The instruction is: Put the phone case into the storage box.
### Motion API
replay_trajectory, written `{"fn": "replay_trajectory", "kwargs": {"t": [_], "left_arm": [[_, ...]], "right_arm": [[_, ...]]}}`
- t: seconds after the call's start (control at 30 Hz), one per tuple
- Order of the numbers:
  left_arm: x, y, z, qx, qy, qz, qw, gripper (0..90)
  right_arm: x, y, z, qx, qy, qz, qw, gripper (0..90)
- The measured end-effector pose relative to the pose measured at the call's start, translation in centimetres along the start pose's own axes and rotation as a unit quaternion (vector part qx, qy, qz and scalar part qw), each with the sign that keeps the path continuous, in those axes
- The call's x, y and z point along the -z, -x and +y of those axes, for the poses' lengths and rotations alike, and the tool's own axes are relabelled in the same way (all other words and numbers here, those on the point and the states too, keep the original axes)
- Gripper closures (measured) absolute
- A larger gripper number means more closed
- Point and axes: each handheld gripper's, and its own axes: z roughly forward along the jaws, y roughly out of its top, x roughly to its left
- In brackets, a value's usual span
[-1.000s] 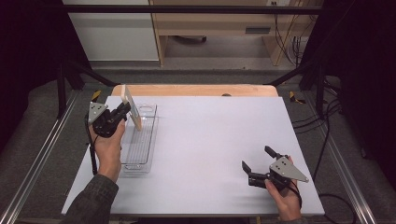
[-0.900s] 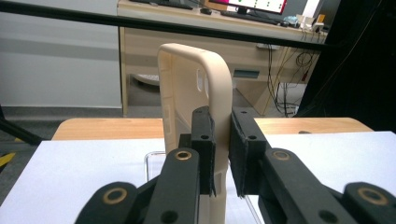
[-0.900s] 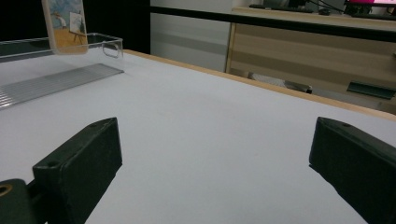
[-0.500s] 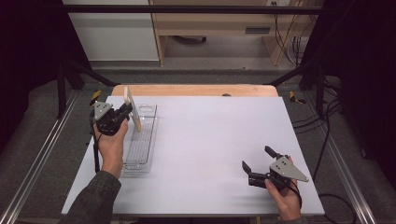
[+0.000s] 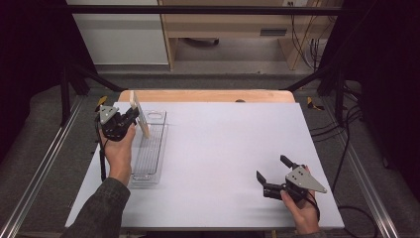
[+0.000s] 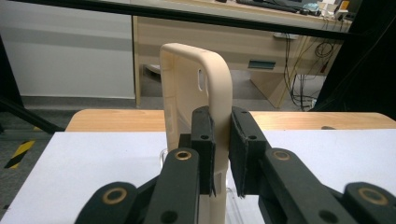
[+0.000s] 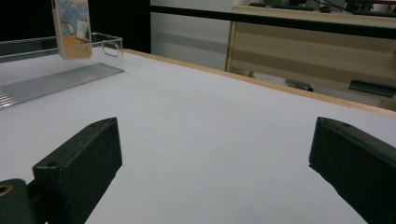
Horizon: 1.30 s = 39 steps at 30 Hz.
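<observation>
High view, my left gripper (image 5: 130, 117): it pinches a cream phone case (image 5: 139, 114) by one edge and holds it upright in the air, over the far end of the clear tray (image 5: 159, 163).
High view, clear tray: it lies lengthwise at the left side of the white table (image 5: 223, 148), and I see nothing lying inside it.
High view, my right gripper (image 5: 270, 173): it rests low at the near right of the table, well apart from the tray, jaws spread and nothing between them.
High view, progress: I judge the pick-up done; the case is lifted but not yet laid in the tray.

Left gripper view, grip: my pads (image 6: 204, 140) press on both sides of the case's rim (image 6: 219, 93), so the hold looks firm.
Left gripper view, phone case: it stands on edge, open inner side turned left, camera cut-out near the top; a bit of the tray's clear wall (image 6: 233, 205) shows below.
Left gripper view, what is left: lowering the case into the tray and letting go, as I read it.

Right gripper view, jaws: they stand wide apart over bare table (image 7: 210, 130), gripping nothing.
Right gripper view, phone case (image 7: 72, 28): far off at upper left, its printed back faces this camera, hanging above the tray's ribbed floor (image 7: 56, 79).
Right gripper view, role: I judge this hand idle for now.
</observation>
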Motion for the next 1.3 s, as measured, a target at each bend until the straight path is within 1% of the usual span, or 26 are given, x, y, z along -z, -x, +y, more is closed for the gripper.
{"fn": "replay_trajectory", "kwargs": {"t": [0.07,0.5,0.67,1.17,1.3], "left_arm": [[-0.2,0.0,0.0,-0.004,-0.005,0.001,1.0,80.0],[-1.1,0.1,0.1,-0.002,-0.01,0.005,0.9999,80.0],[-1.3,0.2,0.1,-0.003,-0.011,0.009,0.9999,80.0],[-1.7,0.3,-0.1,-0.006,-0.019,0.009,0.9998,80.0],[-1.7,0.3,-0.1,-0.003,-0.021,0.01,0.9997,80.0]], "right_arm": [[0.0,0.0,0.0,-0.003,-0.001,0.001,1.0,2.7],[0.0,0.1,0.0,-0.004,-0.001,0.002,1.0,2.7],[0.0,0.0,0.0,-0.003,-0.001,0.002,1.0,2.7],[0.0,0.1,0.0,-0.002,-0.002,0.002,1.0,2.7],[0.0,0.1,0.0,-0.002,-0.002,0.003,1.0,2.7]]}}
